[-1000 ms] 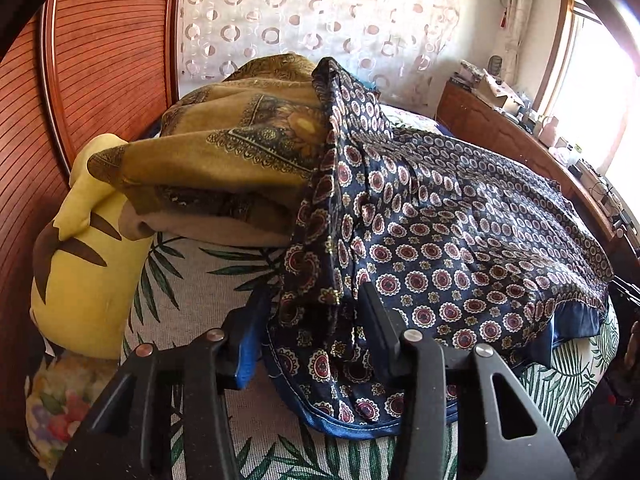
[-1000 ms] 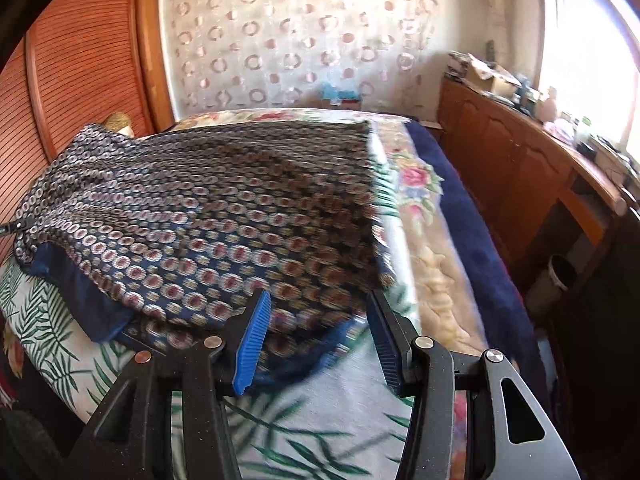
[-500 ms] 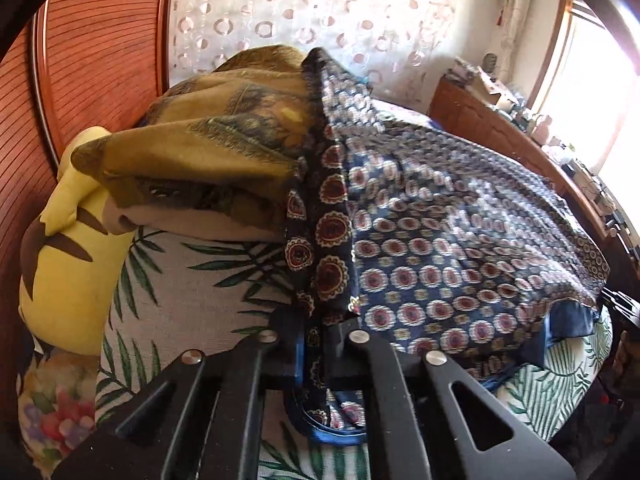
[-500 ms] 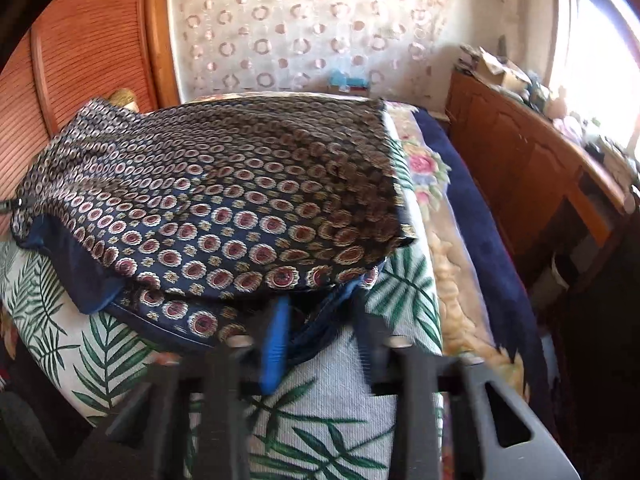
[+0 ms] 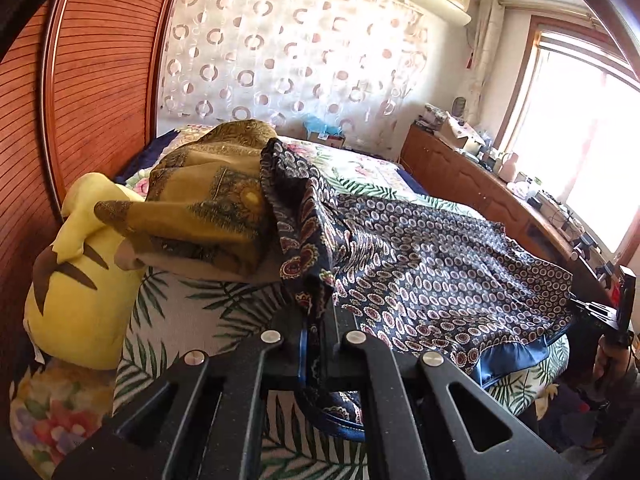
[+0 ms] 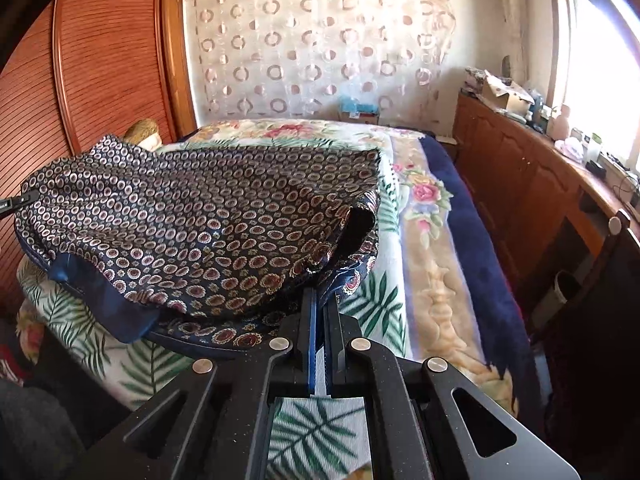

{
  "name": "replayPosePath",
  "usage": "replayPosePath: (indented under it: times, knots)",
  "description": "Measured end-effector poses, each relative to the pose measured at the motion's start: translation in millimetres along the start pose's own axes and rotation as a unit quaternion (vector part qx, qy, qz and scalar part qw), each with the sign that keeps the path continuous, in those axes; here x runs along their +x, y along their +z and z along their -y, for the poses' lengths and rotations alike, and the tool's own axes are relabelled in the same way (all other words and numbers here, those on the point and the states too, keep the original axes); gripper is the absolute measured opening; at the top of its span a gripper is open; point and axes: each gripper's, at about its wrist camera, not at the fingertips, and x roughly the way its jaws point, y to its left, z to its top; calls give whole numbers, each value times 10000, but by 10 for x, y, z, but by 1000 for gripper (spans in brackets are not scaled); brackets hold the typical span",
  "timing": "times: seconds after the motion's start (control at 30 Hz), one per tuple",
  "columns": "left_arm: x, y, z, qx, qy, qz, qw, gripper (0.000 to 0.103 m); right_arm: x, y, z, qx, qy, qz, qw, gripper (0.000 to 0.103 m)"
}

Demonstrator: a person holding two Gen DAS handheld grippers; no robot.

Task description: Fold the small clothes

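Jaws of the left gripper (image 5: 318, 322) are pressed together on a bunched corner of the navy patterned garment (image 5: 432, 264) at lower centre of the left wrist view, the cloth rising in a ridge from the pinch toward mid-frame. It drapes and creases freely, so it looks light, thin and probably slick (a satin-like blue hem shows at lower right); hems and corners seem the surest holds. An olive scarf pile (image 5: 208, 200) touches the ridge at left, with a yellow plush toy (image 5: 76, 280) beside it. Open leaf-print bedspread (image 5: 188, 316) lies lower left.

Jaws of the right gripper (image 6: 318, 312) are likewise closed, nearly touching, on the garment's (image 6: 192, 232) near edge at lower centre of the right wrist view. Fabric fills the left half of frame, its right edge curled over on itself. Room for a fold appears to lie upper centre and right, on the floral blanket (image 6: 432, 240); the bed edge and a wooden cabinet (image 6: 512, 184) bound the right side.
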Motion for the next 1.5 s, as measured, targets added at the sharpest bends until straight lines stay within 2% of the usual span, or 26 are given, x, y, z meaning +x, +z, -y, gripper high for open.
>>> replayPosePath:
  times: [0.07,0.17,0.33,0.5,0.6,0.83,1.13,1.2,1.3,1.37,1.4,1.43,1.5]
  knots:
    - [54,-47,-20,-16,7,-98,10000,5,67,-49,-9,2,-28,-134,9999,2]
    - [136,-67,12,19,-25,-204,9998,5,69,-51,68,235,50,-95,9997,3]
    - [149,8,250,223,-181,-135,9995,5,32,56,69,341,-30,145,9993,13]
    - [174,204,642,487,-525,-4,9974,5,-149,125,2,422,-91,464,9980,35]
    - [225,346,949,750,-747,53,9944,5,-156,115,-29,456,-58,543,9975,40]
    - [447,674,1751,1343,-1341,73,9818,5,22,80,-106,318,-35,444,9985,42]
    - [488,919,2710,1946,-2137,99,9573,5,-37,126,-12,296,-14,558,9980,42]
    - [474,941,2904,2080,-2247,128,9519,5,-50,98,-2,282,-41,555,9981,42]
    - [547,934,3092,2200,-2249,29,9492,5,-44,68,26,348,-71,565,9978,42]
    - [633,874,3158,2299,-2286,-167,9458,9,-63,39,56,400,-104,576,9975,42]
    - [673,833,3186,2339,-2302,-256,9443,22,-70,28,70,426,-118,579,9973,42]
    - [701,800,3182,2376,-2269,-317,9440,39,-76,17,83,448,-127,583,9972,42]
    - [743,736,3148,2411,-2164,-351,9454,52,-74,15,88,468,-168,566,9972,42]
